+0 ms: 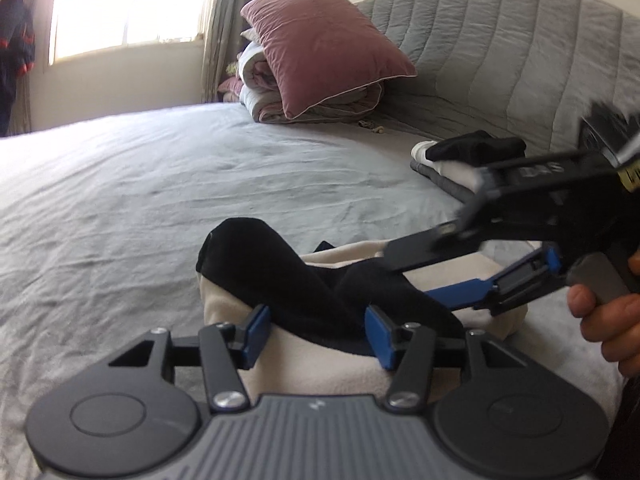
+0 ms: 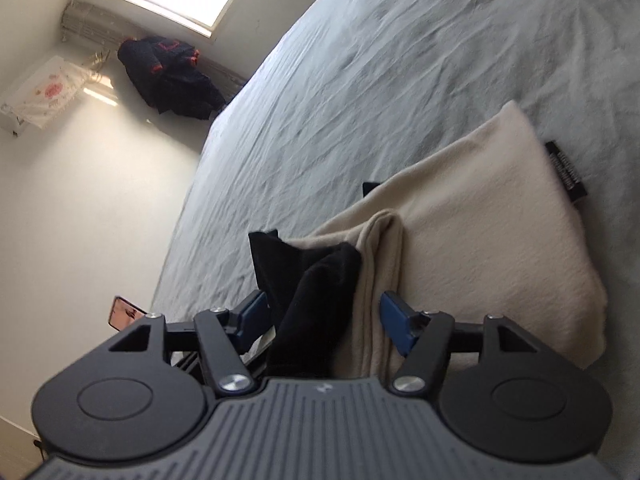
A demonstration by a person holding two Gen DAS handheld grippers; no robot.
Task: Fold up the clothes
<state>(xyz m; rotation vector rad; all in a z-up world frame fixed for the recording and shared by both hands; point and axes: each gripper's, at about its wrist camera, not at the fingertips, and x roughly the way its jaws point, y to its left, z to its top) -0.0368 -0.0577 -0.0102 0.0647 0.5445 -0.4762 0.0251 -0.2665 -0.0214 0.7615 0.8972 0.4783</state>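
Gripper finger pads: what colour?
Blue pads on black linkages, clearest in the left wrist view.

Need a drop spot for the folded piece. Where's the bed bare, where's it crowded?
Bare: the bedsheet between the window-side edge, the pink pillow and the cream garment. Crowded: the folded stack by the headboard, and around the black garment, where both grippers work.

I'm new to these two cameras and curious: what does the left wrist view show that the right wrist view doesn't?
Only the left wrist view shows the pink pillow, the grey headboard, a folded pile and the right claw from the side. Only the right wrist view shows the dark jacket and a phone. Both show the bed sheet, the window, the black garment and the cream cloth beneath it.
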